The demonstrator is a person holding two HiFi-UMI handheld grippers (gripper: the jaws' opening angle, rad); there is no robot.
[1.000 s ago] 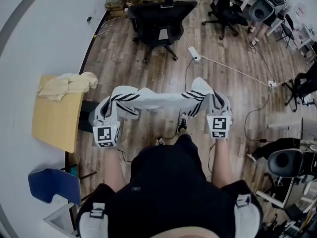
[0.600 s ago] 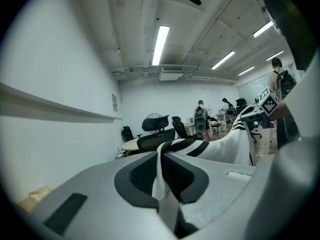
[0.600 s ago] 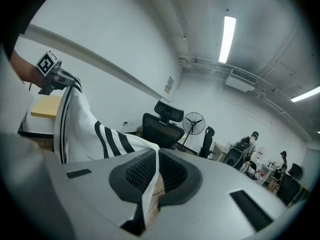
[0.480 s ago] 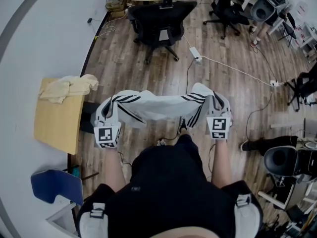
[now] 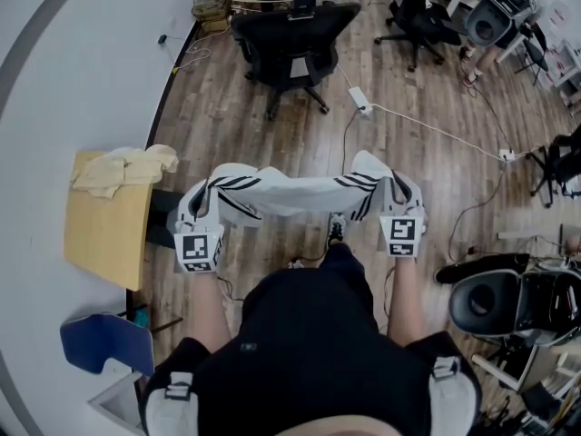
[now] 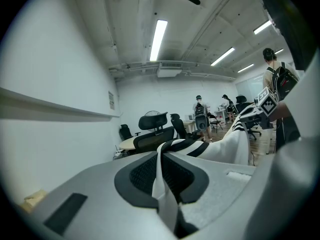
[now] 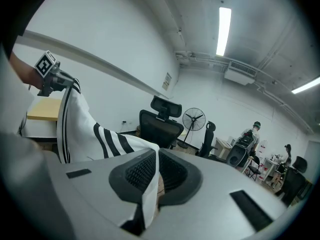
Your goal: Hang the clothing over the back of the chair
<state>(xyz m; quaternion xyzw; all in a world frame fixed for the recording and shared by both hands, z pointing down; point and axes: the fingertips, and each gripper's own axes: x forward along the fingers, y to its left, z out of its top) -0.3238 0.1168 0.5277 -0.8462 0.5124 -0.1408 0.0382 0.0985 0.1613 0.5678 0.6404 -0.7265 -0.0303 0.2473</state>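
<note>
One white, black-striped garment (image 5: 295, 193) stretches between two grippers, the left gripper (image 5: 195, 205) and right gripper (image 5: 400, 191) each clamped on an end (nearest black chair (image 5: 290, 34) well apart).

The clothing (image 5: 295, 193) you hold is smooth white cloth with black stripes. Your left gripper (image 6: 162, 169) and right gripper (image 7: 150, 176) are matt grey plastic with black ribbed pads (image 6: 142, 171). The floor (image 5: 263, 148) is wood plank with a slight sheen. The chair (image 5: 290, 39) at 12 o'clock is black mesh. The table (image 5: 104, 234) at 9 o'clock is matt pale wood.

Open wood floor (image 5: 245, 139) ahead, black office chair (image 5: 290, 39) beyond, table (image 5: 104, 234) left, cable (image 5: 427, 126) right
</note>
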